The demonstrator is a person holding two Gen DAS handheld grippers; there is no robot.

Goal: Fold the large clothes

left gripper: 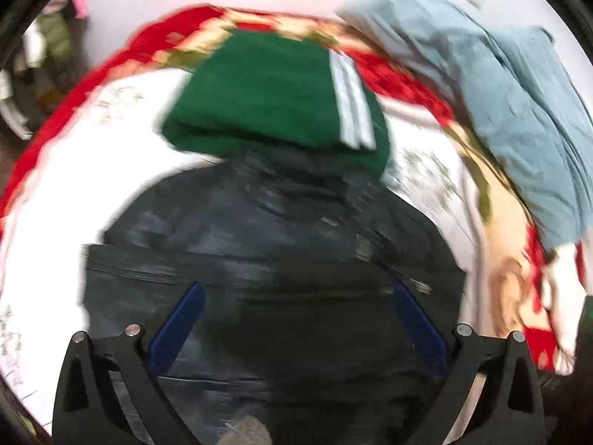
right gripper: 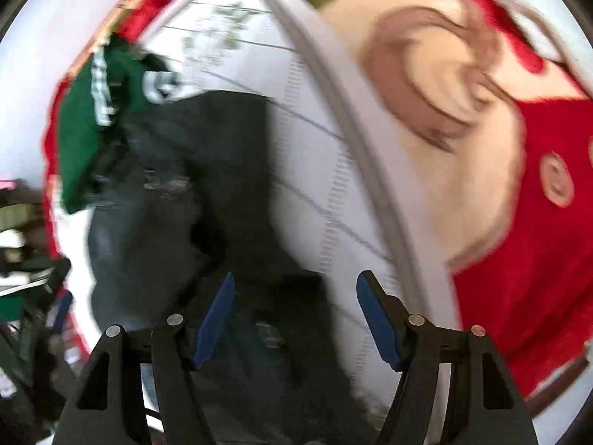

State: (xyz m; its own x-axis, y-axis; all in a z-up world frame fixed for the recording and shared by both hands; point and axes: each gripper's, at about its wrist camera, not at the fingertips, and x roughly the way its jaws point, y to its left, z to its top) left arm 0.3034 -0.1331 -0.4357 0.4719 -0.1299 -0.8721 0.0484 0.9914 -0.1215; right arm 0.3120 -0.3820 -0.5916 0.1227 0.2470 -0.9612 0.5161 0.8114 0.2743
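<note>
While both views blur, left gripper (left gripper: 296, 296) and right gripper (right gripper: 296, 289) hang spread, empty, above dark jacket (left gripper: 267, 252) on white sheet (left gripper: 66, 193); folded green garment (left gripper: 267, 96) touches its far edge.

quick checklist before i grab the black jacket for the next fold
1. Left gripper open, nothing held: ok.
2. Right gripper open, nothing held: ok.
3. Black jacket lies under both grippers: ok.
4. Green garment clear of the jacket: not ok, it meets or overlaps the far edge.
5. Blue garment apart from the jacket: ok.
6. Jacket flat and smooth: cannot tell, both views are blurred.
</note>
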